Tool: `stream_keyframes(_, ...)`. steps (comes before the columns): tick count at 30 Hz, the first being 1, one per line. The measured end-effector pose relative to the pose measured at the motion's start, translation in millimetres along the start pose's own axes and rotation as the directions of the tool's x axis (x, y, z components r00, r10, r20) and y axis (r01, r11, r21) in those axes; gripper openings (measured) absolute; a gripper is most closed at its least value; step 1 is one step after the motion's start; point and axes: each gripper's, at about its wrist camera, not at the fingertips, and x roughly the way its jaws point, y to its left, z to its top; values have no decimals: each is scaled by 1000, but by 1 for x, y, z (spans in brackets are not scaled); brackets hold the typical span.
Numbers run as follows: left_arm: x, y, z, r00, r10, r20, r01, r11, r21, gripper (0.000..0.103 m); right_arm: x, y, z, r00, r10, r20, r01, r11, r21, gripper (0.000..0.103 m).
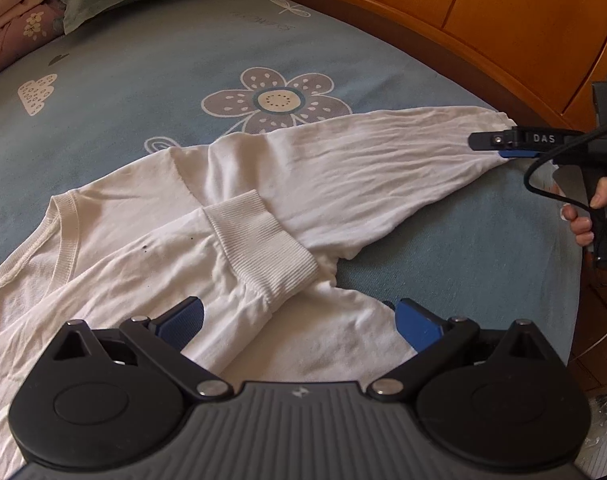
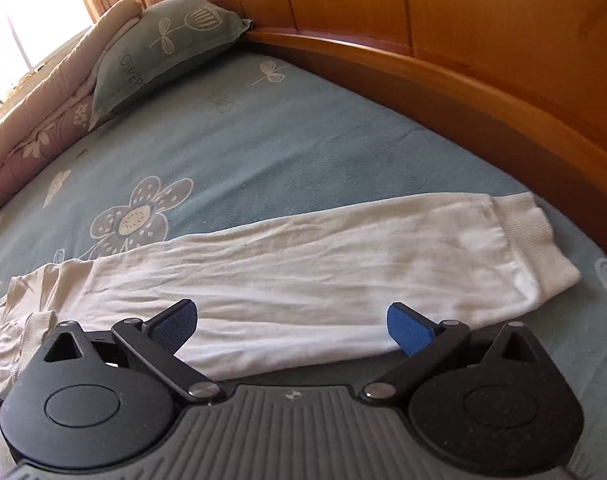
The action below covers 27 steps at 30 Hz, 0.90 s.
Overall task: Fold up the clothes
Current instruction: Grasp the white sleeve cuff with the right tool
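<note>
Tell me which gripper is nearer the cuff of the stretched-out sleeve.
Right. The right gripper is at the outstretched sleeve's cuff, jaws open beside the fabric. The left gripper is back over the shirt body, open, by the folded-in sleeve's cuff.

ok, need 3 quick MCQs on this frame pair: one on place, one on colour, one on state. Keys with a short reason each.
1. Where does the folded sleeve's ribbed cuff lie?
A. on the shirt's chest
B. on the pillow
C. off the bed

2. What colour is the shirt?
A. red
B. white
C. black

3. How do the right tool's jaws stand?
A. shut on the cuff
B. shut, empty
C. open

Key: A, cuff rests across the body below the neckline; B, white cloth on the blue sheet; C, the blue pads sit wide apart over the outstretched sleeve.
</note>
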Motion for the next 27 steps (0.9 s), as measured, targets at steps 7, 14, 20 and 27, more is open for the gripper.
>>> stream_keyframes(7,2,3,-4,1000,1,6,0,999,-46,102,-15,-21,-19,999,28,-17,-26,995,92,103)
stream_keyframes(14,4,-2,-3,1000,-14,4,14,999,-43,101,0,-25,-23,998,26,52,-34,987,160,103)
stream_keyframes(20,7,-4,3,999,-25,19,27,997,-67,101,8,-29,-18,994,42,100,-58,985,163,103)
stream_keyframes(27,12,-8,8,998,-47,39,51,995,-90,101,16,-37,-13,981,45,190,-89,969,228,103)
